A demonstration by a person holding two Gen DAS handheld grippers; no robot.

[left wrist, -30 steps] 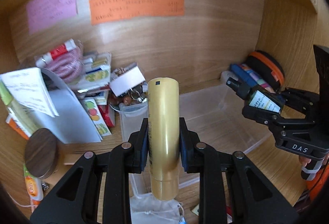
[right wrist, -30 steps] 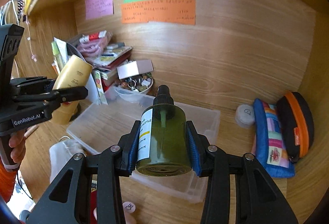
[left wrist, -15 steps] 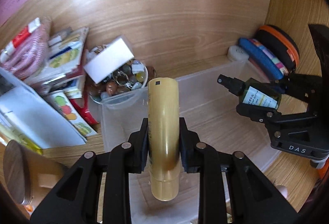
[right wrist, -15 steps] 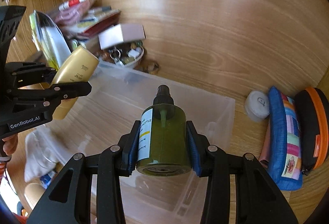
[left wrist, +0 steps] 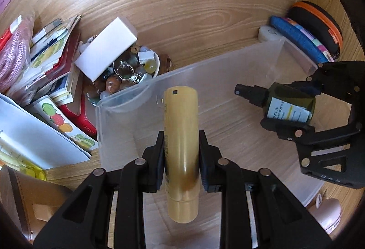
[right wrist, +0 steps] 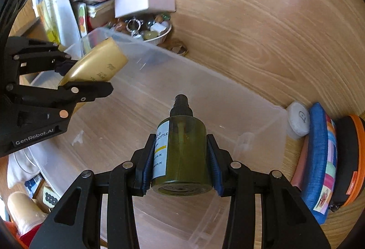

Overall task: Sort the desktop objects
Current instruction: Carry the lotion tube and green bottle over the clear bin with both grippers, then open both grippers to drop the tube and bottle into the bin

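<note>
My left gripper (left wrist: 181,141) is shut on a gold tube (left wrist: 181,134) and holds it over the left part of a clear plastic bin (left wrist: 127,100). My right gripper (right wrist: 180,155) is shut on a dark green spray bottle (right wrist: 182,150), nozzle forward, over the right part of the same bin (right wrist: 262,132). Each view shows the other gripper: the bottle (left wrist: 289,107) at right in the left wrist view, the tube (right wrist: 95,66) at left in the right wrist view. The bin looks empty inside.
A bowl of trinkets (left wrist: 127,73) with a white box (left wrist: 107,57) on it stands behind the bin's left corner. Booklets and packets (left wrist: 50,55) pile at left. A blue pouch (right wrist: 319,157), an orange-rimmed black case (right wrist: 349,157) and a white disc (right wrist: 298,119) sit at right.
Both grippers have moved forward and tilted down over the clear bin, still holding the tube and the bottle. The wall notes have slid out of view.
</note>
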